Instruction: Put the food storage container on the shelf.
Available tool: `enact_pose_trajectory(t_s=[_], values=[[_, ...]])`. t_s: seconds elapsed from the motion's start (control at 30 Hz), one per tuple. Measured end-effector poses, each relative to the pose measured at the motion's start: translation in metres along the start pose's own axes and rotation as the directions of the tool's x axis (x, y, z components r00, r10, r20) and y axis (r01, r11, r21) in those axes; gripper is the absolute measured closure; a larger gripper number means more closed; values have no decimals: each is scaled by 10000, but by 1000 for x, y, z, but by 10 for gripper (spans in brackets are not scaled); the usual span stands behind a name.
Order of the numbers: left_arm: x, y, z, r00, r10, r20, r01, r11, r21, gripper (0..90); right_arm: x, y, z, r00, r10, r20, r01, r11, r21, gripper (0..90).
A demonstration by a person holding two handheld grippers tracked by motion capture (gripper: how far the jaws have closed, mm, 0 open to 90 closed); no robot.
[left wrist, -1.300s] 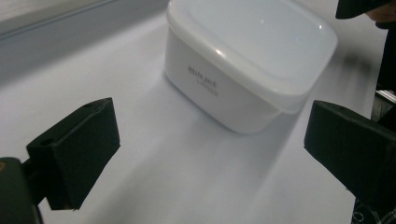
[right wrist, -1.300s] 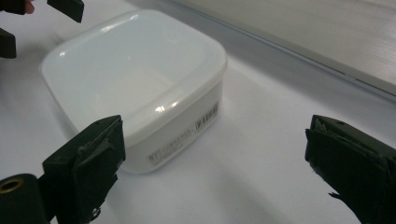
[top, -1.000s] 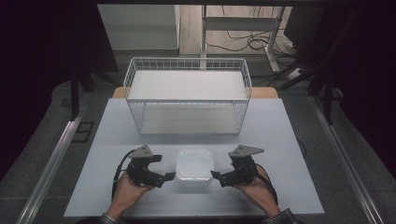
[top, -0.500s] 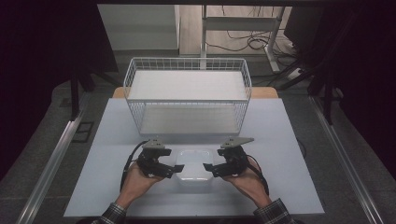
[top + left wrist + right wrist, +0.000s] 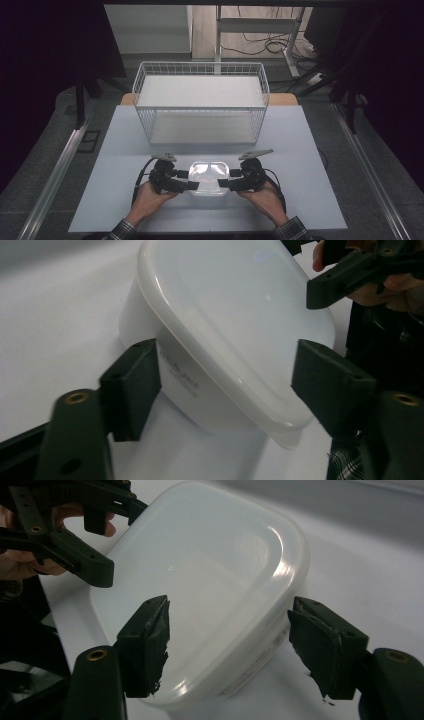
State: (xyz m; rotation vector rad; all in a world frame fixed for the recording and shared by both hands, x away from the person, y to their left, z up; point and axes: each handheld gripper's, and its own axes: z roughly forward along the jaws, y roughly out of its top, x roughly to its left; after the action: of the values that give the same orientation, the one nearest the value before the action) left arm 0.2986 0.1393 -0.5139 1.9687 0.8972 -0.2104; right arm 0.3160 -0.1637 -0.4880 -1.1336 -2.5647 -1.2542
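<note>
A white plastic container with a fitted lid sits on the table near the front edge. My left gripper comes at it from the left and my right gripper from the right. In the left gripper view the container lies between the open jaws of my left gripper; one pad is against its side wall. In the right gripper view the container sits between the open jaws of my right gripper, with the left gripper at the far side.
A white wire basket stands at the back middle of the pale table, with open tabletop between it and the container. Metal rails run along both sides of the table.
Both grippers have moved inward from beside the container, so their open jaws now straddle its left and right ends. The container has stayed in about the same place.
</note>
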Motion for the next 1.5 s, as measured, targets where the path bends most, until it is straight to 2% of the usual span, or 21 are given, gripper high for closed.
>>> enact_pose_trajectory(t_s=[0.03,0.07,0.1,0.17,0.3,0.37,0.4,0.43,0.47,0.5,0.57,0.7,0.9,0.97,1.17,1.5], values=[[-4,-2,-6,9997,116,-228,-119,9998,-131,383,1,-1,-4,9999,155,37,-155,9999,15,412],[-4,-2,-6,9997,116,-228,-119,9998,-131,439,1,-1,-4,9999,155,37,-155,9999,15,412],[-8,-3,-10,9989,208,-411,-217,9995,-220,491,3,-3,-8,9995,286,165,-285,9996,-61,493],[-10,-4,-11,9988,188,-442,-201,9994,-271,508,3,-3,-10,9993,362,130,-361,9993,-62,523],[-14,-4,-13,9980,-109,-629,80,9989,-464,621,3,-5,-20,9950,998,-55,-999,9949,-101,642],[-23,-3,-14,9917,-105,-1285,16,9977,-685,654,5,-5,-24,9942,1078,46,-1077,9939,-236,684],[-23,-3,-14,9917,-105,-1285,16,9977,-685,666,5,-5,-24,9942,1078,46,-1077,9939,-236,684],[-29,-2,-14,9858,-107,-1673,-23,9970,-775,682,7,-5,-26,9941,1058,258,-1046,9936,-434,717],[-29,-2,-14,9858,-107,-1673,-23,9970,-775,697,7,-5,-26,9941,1058,258,-1046,9936,-434,717],[-30,-3,-15,9846,-233,-1732,65,9952,-973,722,8,-5,-28,9922,1180,402,-1151,9910,-679,754],[-30,-4,-15,9837,-275,-1778,77,9938,-1107,793,8,-5,-29,9916,1121,649,-1057,9899,-944,778],[-27,-4,-14,9835,-483,-1745,275,9924,-1197,796,12,-5,-28,9910,778,1088,-653,9914,-1136,779],[-27,-1,-16,9843,-577,-1667,331,9887,-1463,798,16,-3,-29,9899,596,1288,-406,9885,-1454,780],[-28,2,-20,9850,-507,-1650,241,9869,-1597,799,17,0,-33,9912,512,1223,-302,9853,-1679,780],[-30,12,-32,9865,-318,-1606,17,9829,-1842,801,20,10,-38,9926,268,1184,-38,9816,-1907,780],[-35,36,-50,9832,-24,-1823,-378,9755,-2168,801,24,36,-51,9929,-94,1189,376,9707,-2374,781]])
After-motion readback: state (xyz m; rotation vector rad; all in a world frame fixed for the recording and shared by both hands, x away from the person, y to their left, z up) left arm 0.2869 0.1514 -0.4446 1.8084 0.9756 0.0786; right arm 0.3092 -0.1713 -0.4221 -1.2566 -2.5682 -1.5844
